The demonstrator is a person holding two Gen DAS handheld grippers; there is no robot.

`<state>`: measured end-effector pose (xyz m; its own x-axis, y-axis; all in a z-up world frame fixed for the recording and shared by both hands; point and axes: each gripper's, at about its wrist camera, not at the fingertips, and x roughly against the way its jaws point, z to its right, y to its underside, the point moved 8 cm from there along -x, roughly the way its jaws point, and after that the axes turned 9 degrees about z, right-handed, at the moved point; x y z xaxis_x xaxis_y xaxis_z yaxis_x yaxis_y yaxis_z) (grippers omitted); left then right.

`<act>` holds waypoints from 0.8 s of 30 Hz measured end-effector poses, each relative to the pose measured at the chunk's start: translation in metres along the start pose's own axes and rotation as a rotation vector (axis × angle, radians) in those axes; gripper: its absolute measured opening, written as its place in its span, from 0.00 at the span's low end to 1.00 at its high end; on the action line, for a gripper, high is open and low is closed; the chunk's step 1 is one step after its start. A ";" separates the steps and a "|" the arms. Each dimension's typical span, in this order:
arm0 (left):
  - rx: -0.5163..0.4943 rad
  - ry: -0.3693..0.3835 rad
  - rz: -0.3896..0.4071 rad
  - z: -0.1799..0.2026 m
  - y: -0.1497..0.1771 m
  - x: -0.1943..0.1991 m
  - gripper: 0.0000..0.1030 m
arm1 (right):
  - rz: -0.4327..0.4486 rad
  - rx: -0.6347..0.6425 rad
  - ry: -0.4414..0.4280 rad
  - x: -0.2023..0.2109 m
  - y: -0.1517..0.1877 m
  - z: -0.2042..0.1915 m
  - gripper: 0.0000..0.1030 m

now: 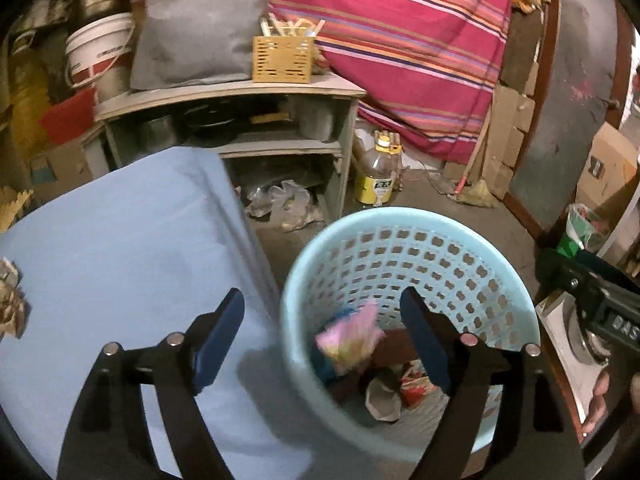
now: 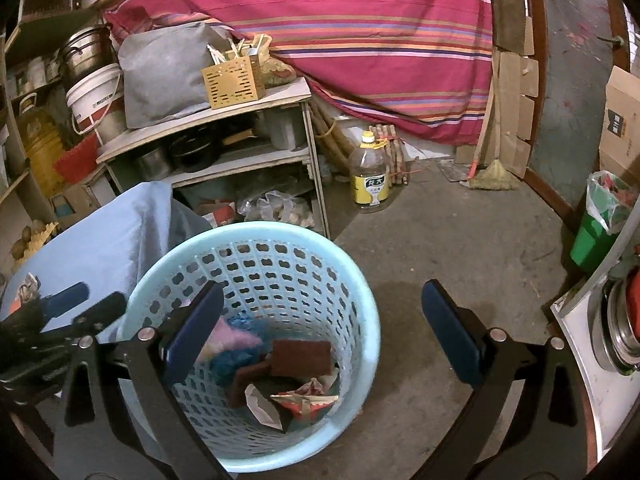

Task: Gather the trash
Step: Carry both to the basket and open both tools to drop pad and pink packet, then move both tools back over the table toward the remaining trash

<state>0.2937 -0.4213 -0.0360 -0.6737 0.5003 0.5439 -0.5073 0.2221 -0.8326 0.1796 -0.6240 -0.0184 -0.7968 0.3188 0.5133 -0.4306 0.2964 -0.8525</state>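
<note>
Trash lies mostly in the pale blue basket on the floor: a blurred pink wrapper looks to be dropping in, so the step in hand is likely a release. Left gripper hovers over the basket's 9 o'clock rim, jaws spread wide and empty. Right gripper hangs over the 3 o'clock rim, likewise wide apart, holding nothing. Crumpled paper remains on the blue-covered table at 9 o'clock; next calls for swinging left and pinching it.

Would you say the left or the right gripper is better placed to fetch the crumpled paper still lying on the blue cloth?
Left. The left gripper, jaws open and empty, sits partly over the cloth, where the paper lies. The right gripper is over basket and floor.
</note>
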 end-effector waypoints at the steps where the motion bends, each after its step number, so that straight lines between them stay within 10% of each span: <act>1: 0.014 -0.007 0.001 -0.010 0.000 0.005 0.79 | 0.001 0.002 -0.004 0.000 -0.001 -0.005 0.96; 24: 0.055 -0.523 0.134 -0.324 0.028 0.170 0.93 | 0.010 0.179 -0.158 -0.014 0.006 -0.219 0.96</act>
<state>0.3392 -0.0595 -0.0004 -0.9047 0.0344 0.4246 -0.4168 0.1337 -0.8991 0.2811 -0.4295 -0.0087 -0.8519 0.1717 0.4948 -0.4794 0.1248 -0.8687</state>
